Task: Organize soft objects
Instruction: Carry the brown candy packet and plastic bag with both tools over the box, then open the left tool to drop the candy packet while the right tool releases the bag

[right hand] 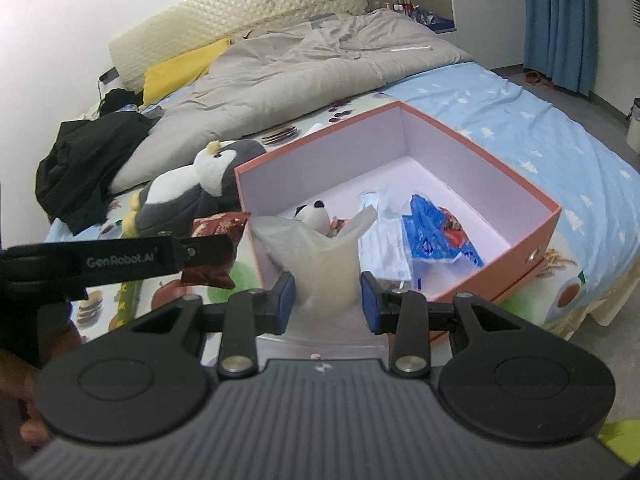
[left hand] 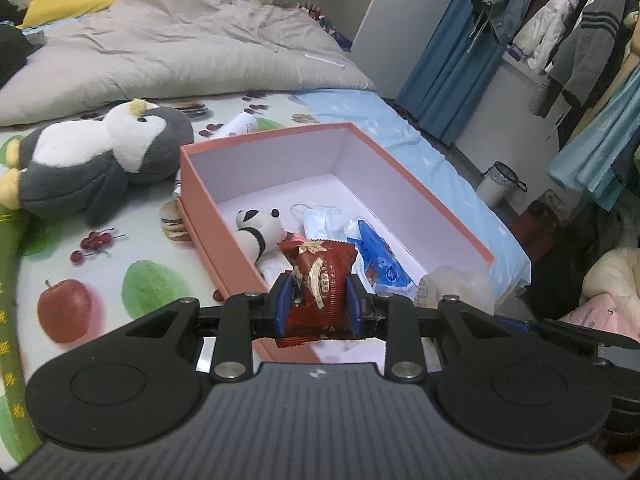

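Red snack packet (left hand: 320,286) sits clamped between the left gripper (left hand: 319,307) jaws, at the box (left hand: 208,220) near edge. Right gripper (right hand: 327,300) jaws pinch a cloudy plastic bag (right hand: 320,256). Beyond them, inside the box, lie a panda toy (left hand: 256,228), mask (right hand: 386,240) and blue packet (right hand: 436,232); a penguin toy (left hand: 100,156) lies farther left on the bed (left hand: 132,248).

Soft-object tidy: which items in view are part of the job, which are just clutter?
Job:
- box
- red snack packet, in left gripper
- translucent bag, in right gripper
- penguin plush, on the bed beside the box
- panda plush, masks, blue packet, in the box

Clutter:
- grey duvet
- black clothes
- yellow pillow
- hanging clothes
- bin
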